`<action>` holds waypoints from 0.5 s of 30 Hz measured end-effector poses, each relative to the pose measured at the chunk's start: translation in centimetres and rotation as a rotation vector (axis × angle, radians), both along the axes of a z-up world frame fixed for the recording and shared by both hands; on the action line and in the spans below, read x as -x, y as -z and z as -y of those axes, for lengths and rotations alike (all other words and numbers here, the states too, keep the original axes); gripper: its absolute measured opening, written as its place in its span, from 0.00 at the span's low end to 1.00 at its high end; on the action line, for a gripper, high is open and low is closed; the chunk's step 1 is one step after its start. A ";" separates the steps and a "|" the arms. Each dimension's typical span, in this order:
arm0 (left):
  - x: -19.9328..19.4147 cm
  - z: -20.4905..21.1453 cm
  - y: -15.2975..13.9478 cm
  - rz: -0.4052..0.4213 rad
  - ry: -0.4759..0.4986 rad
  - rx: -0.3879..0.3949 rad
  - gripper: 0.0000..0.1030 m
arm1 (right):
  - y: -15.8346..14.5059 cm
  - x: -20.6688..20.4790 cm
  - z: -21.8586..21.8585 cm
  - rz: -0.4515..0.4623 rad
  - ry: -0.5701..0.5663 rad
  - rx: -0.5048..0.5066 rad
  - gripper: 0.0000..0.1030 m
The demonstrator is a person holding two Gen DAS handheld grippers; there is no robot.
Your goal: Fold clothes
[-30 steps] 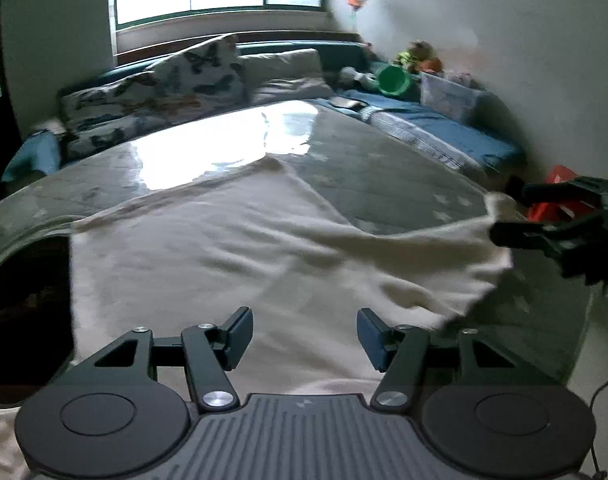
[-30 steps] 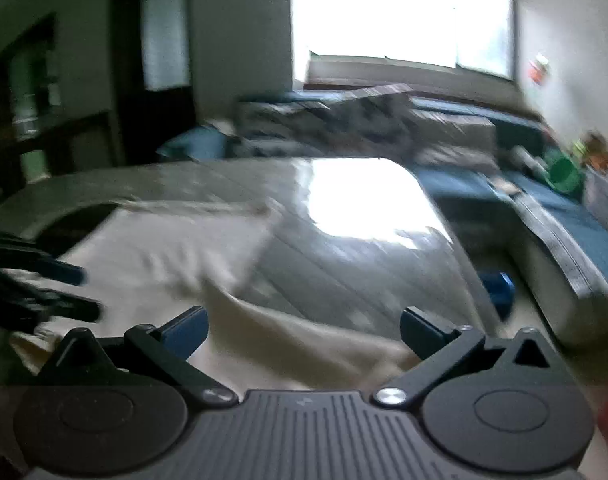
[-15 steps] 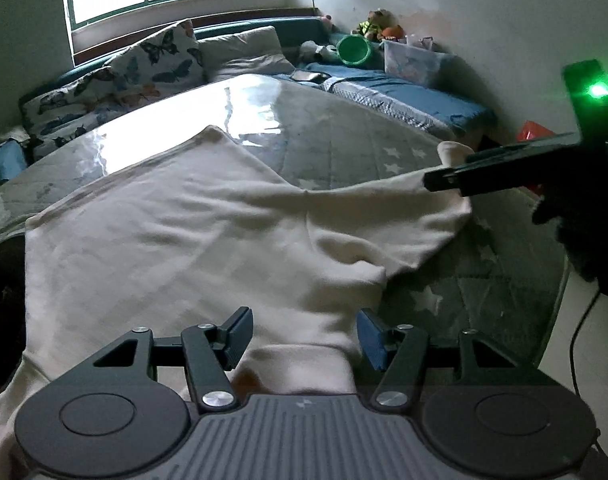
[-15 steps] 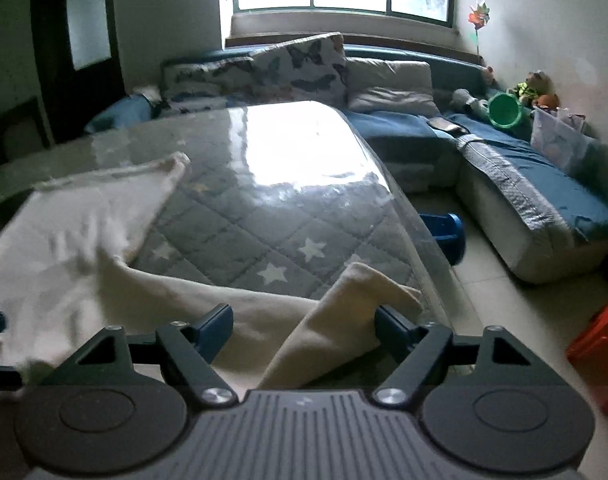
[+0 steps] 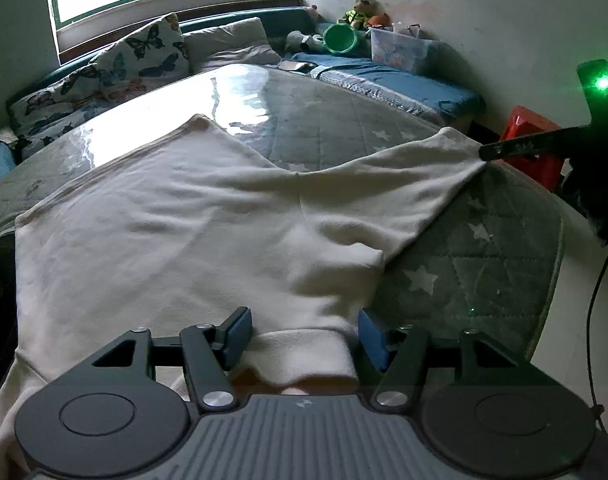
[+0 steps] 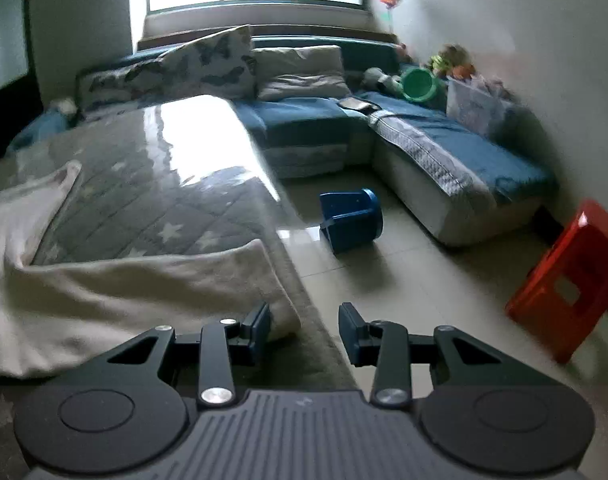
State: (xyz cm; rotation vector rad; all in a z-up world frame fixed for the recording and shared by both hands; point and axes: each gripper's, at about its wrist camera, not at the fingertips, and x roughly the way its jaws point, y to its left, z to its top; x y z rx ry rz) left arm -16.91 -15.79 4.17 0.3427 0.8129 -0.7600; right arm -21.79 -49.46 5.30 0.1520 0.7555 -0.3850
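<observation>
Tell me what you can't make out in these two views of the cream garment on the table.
- Cream garment: near hem hidden under the left claw body, left wrist view.
- Its left side cut off by the edge, right wrist view.
- Right claw, closing: its left finger covers the cloth corner, so contact is unclear.

Both grippers (image 5: 304, 334) (image 6: 305, 330) have black linkages, blue pads and silver screws. Grey ribbed housing fills each frame's bottom.

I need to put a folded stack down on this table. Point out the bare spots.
Free: the glossy far half of the table, between the cream garment and the butterfly pillows. Also the star-patterned near corner, bordered by the garment's outstretched sleeve and the table edge. Crowded: the near left, all covered by the garment.
</observation>
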 end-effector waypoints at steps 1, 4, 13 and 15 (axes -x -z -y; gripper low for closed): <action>0.0 0.0 -0.1 -0.003 0.003 0.003 0.60 | -0.1 0.3 0.4 0.018 0.000 -0.032 0.38; -0.1 0.3 -0.3 -0.009 0.011 0.012 0.60 | -0.4 0.4 1.0 0.054 -0.023 -0.086 0.43; 0.1 1.1 -0.5 -0.010 0.031 0.017 0.61 | 0.5 -1.9 0.1 0.007 -0.116 -0.016 0.18; 0.1 1.2 -0.2 -0.017 0.035 0.010 0.60 | 0.2 -1.8 -0.3 0.007 -0.125 0.016 0.04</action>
